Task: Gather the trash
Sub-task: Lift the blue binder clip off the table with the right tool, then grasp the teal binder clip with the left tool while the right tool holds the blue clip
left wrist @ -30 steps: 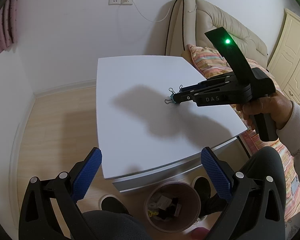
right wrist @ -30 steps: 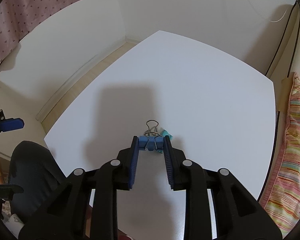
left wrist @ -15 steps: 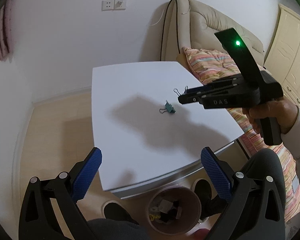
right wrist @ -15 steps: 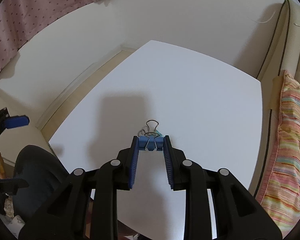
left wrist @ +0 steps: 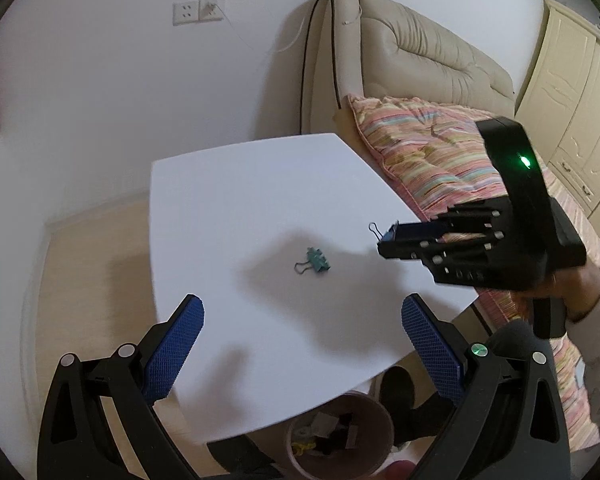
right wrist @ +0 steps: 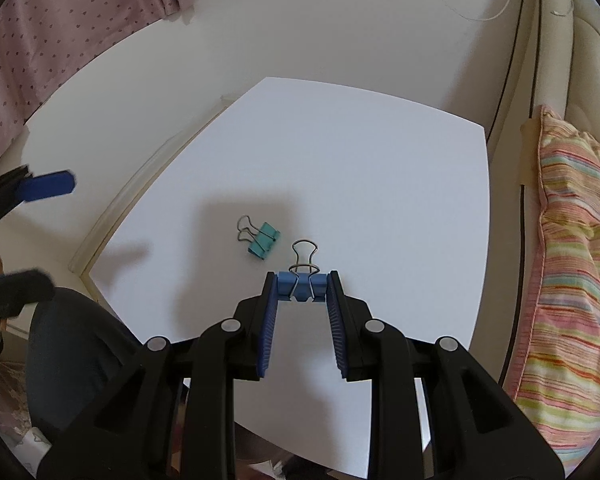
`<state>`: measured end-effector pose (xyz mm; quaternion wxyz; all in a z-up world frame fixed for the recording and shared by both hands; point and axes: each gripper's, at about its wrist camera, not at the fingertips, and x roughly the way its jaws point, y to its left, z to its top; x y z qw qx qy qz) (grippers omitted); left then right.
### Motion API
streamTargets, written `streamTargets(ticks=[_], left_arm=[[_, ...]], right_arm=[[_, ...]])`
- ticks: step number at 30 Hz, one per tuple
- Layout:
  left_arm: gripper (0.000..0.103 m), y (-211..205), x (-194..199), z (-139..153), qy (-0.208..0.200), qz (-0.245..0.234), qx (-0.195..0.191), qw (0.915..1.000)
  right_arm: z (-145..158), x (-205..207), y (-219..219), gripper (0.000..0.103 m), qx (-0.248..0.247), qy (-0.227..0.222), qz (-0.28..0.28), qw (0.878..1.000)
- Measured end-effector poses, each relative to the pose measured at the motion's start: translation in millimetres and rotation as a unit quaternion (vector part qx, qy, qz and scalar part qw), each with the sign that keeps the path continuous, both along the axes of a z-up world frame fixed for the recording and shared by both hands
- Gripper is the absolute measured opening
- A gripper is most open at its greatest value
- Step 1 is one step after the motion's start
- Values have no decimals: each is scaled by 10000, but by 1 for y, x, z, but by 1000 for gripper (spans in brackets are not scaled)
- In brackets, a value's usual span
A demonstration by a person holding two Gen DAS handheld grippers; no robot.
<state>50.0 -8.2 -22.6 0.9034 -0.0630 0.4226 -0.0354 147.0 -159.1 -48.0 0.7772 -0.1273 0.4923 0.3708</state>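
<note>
My right gripper [right wrist: 302,285] is shut on a blue binder clip [right wrist: 302,286] and holds it above the white table [right wrist: 380,184]; it also shows in the left wrist view [left wrist: 390,236], at the right. A teal binder clip [right wrist: 264,239] lies on the table just left of and beyond it, seen too in the left wrist view [left wrist: 318,261]. My left gripper [left wrist: 302,320] is open and empty, raised over the table's near edge. A round trash bin [left wrist: 340,436] with several scraps stands on the floor under that edge.
A beige sofa [left wrist: 412,76] with a striped cushion [left wrist: 432,152] sits to the right of the table. A cream cabinet [left wrist: 580,112] is at far right. The person's dark-clad knees [right wrist: 72,344] are by the table's near side. A pink curtain [right wrist: 60,20] hangs at left.
My right gripper has lifted the blue clip off the table and pulled back toward the near right, leaving the teal clip lying alone. The left gripper rose and stayed open.
</note>
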Motion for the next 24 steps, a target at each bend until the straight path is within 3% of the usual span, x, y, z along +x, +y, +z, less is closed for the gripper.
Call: streamTargets(ticks=[9, 15, 19, 21, 23, 24], left_arm=[[95, 12, 56, -14, 677, 110, -730, 9950], [95, 13, 86, -32, 1091, 119, -1251, 9861], [95, 12, 95, -45, 1322, 176, -1392, 9813], [90, 12, 99, -52, 1403, 218, -1458, 9791], [73, 12, 101, -56, 1475, 225, -1511, 9772], [71, 11, 102, -57, 1495, 233, -1513, 9768]], right_arm=[[-3, 0, -17, 24, 11, 44, -118, 9999], [-2, 3, -28, 24, 29, 50, -198, 9998], [-2, 3, -35, 24, 35, 49, -254, 9997], [-2, 3, -38, 24, 36, 48, -276, 9996], [-2, 4, -40, 24, 36, 51, -288, 9996], [-3, 4, -40, 24, 34, 52, -294, 9995]])
